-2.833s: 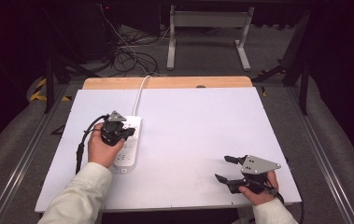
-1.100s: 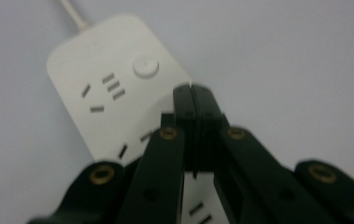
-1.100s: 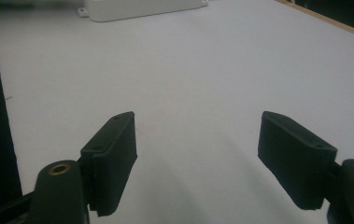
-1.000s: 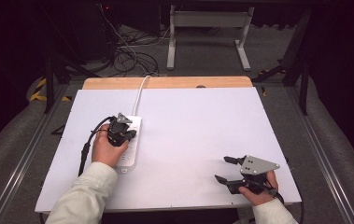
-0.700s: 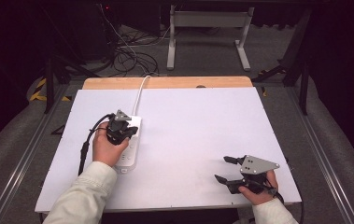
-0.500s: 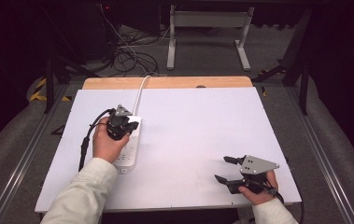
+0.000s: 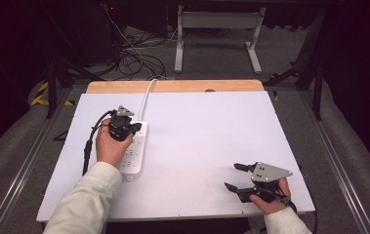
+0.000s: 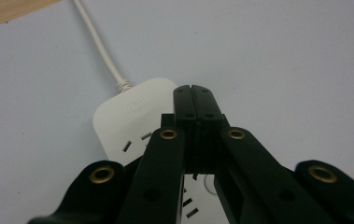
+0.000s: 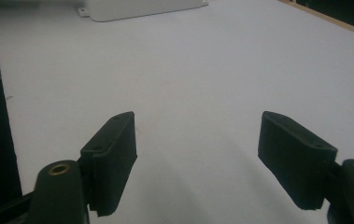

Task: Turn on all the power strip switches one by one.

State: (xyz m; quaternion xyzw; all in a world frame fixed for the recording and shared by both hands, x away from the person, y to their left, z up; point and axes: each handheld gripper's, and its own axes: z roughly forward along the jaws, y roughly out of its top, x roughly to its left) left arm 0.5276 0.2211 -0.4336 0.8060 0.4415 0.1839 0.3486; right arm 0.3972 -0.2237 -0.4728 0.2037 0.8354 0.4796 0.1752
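Observation:
A white power strip (image 7: 134, 155) lies on the left part of the white table top (image 7: 212, 131), its cord (image 7: 147, 95) running off the far edge. My left gripper (image 7: 130, 127) hovers over the strip's far end, held in a hand with a pale sleeve. In the left gripper view its jaws are pressed together (image 8: 194, 100) with nothing between them, just above the power strip (image 8: 128, 116) near where the cord (image 8: 95, 42) enters. My right gripper (image 7: 232, 176) rests near the front right corner, open and empty (image 9: 195, 158).
A wooden strip (image 7: 173, 86) borders the table's far edge. Beyond it are tangled cables (image 7: 133, 53) and a metal stand (image 7: 216, 29) on the floor. The power strip's near end (image 9: 137, 7) lies far ahead of the right gripper.
My left gripper has shifted a little along the power strip toward its far, cord end. The right gripper has stayed still.

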